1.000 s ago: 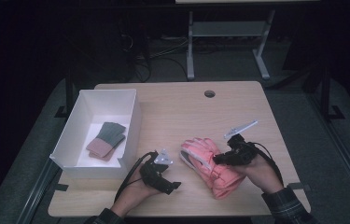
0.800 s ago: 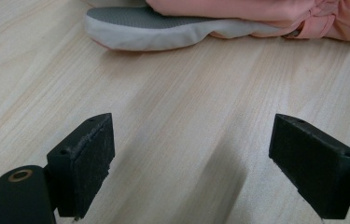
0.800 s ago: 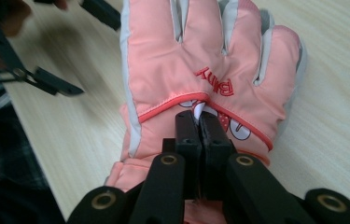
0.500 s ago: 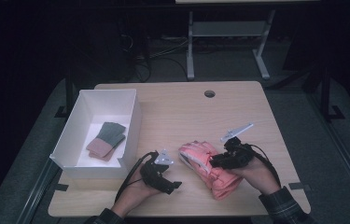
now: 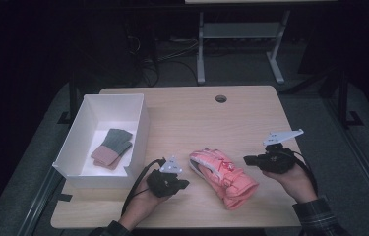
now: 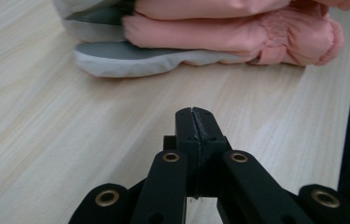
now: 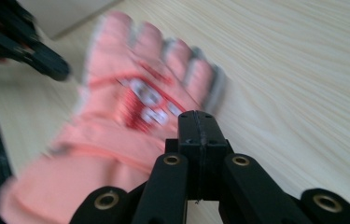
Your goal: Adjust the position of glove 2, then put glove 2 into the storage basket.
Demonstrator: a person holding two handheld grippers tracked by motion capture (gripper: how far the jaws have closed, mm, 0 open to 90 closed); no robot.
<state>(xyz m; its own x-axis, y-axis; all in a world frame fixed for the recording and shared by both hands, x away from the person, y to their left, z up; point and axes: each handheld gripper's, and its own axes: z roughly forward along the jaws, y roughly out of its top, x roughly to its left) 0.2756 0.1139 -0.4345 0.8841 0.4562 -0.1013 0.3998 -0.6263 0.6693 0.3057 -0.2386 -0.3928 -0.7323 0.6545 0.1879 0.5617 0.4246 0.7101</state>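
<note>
The room beyond my bench (image 5: 182, 113) is dark, with only cables and a metal stand dimly visible. A pink ski glove (image 5: 224, 176) lies near the front edge, between my grippers. My left gripper (image 6: 195, 122) sits just short of the glove's grey fingertips, jaws pressed together on nothing. My right gripper (image 7: 197, 125) hangs near the right edge, jaws also pressed together and empty; its view is blurred. A white box (image 5: 140, 125) at the left edge holds a knitted item (image 5: 112, 147) I can't identify.

Glove (image 5: 224, 175) right of box (image 5: 138, 129), seemingly holding mittens (image 5: 112, 147).
</note>
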